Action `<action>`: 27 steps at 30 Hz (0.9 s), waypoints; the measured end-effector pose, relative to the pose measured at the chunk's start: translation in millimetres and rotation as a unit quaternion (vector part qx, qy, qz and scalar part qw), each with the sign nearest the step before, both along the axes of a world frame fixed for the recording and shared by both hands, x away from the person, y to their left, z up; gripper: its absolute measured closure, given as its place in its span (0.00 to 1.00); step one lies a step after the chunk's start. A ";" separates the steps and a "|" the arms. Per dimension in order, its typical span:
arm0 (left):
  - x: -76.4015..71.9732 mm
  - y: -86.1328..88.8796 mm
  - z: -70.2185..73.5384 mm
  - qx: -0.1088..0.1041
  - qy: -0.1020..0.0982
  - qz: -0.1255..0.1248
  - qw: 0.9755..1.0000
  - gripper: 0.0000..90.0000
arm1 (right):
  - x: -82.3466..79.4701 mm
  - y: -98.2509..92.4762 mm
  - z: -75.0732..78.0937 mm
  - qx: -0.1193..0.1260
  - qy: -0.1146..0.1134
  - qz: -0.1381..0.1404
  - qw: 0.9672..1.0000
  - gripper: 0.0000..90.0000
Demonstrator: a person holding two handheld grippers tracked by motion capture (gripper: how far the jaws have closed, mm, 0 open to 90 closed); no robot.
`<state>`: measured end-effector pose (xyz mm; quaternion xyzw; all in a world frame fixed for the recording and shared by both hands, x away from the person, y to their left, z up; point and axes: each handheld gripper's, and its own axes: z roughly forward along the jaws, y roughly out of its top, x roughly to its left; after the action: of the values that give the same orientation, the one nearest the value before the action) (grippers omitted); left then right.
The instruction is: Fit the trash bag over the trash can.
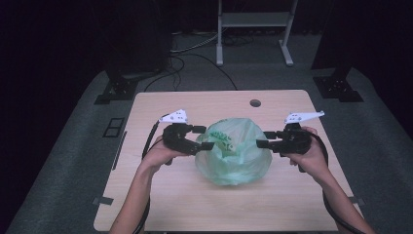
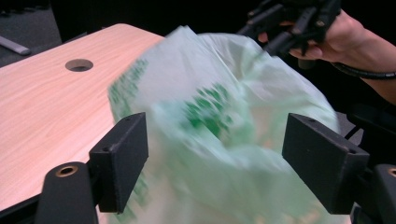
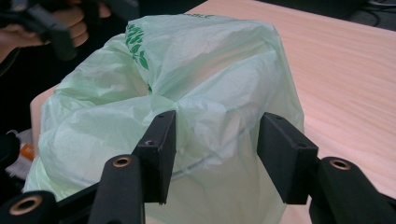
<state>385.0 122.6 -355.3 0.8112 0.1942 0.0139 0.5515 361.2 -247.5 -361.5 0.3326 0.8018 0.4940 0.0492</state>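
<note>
At the left of the high view, on the pale wooden desk (image 1: 160,204), left gripper (image 1: 203,138) held in the person's left hand (image 1: 158,155), black body under a white three-cornered plate, cable trailing back off the near edge. Fingers apart, reaching into the left flank of the green plastic bag (image 1: 234,151); from the left gripper view, fingers (image 2: 122,158) standing wide on either side of the bag (image 2: 219,135), film blurred between them, no pad seen pressing on it, so a grip cannot be told. In the middle of the desk, the bag itself: thin, translucent, pale green with darker green leaf print, bulging and crumpled, resting on the wood slightly nearer the person than the round hole (image 1: 255,103) in the desk top. Something yellowish just showing in the bag's open top, too small to name. At the right, right gripper (image 1: 265,140) in the right hand (image 1: 311,156), pointing inward at the bag's right flank. From the right gripper view, fingers (image 3: 159,149) parted moderately around a fold of the bag (image 3: 187,93), film bunched between and lying against the inner face of the left pad, right pad just clear of it. Beyond the desk, dark floor with cables (image 1: 195,61) and a white stand (image 1: 253,29).
</note>
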 end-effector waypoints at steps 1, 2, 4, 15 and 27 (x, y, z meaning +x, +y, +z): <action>0.6 -0.6 0.4 0.002 0.002 0.002 1.000 0.26 | -1.5 1.0 0.2 -0.001 0.000 0.006 1.000 0.52; 1.2 -1.5 0.5 0.006 0.003 0.006 1.000 0.27 | -2.8 1.8 0.6 -0.003 0.001 0.010 1.000 0.52; 2.2 -3.5 0.4 0.017 0.006 0.011 1.000 0.32 | -4.3 1.9 1.2 -0.006 -0.001 0.017 1.000 0.51; 11.4 -14.3 2.3 0.041 0.006 0.039 0.998 0.66 | -7.8 -22.8 6.6 0.047 -0.028 0.001 0.999 0.45; 16.2 -15.2 3.1 0.012 -0.023 0.087 0.996 0.99 | -5.8 -42.8 -12.2 0.057 -0.011 -0.014 0.998 0.49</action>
<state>401.2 107.4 -352.1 0.7971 0.2505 0.0829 0.5431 355.4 -290.3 -373.7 0.3410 0.7670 0.5415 0.0462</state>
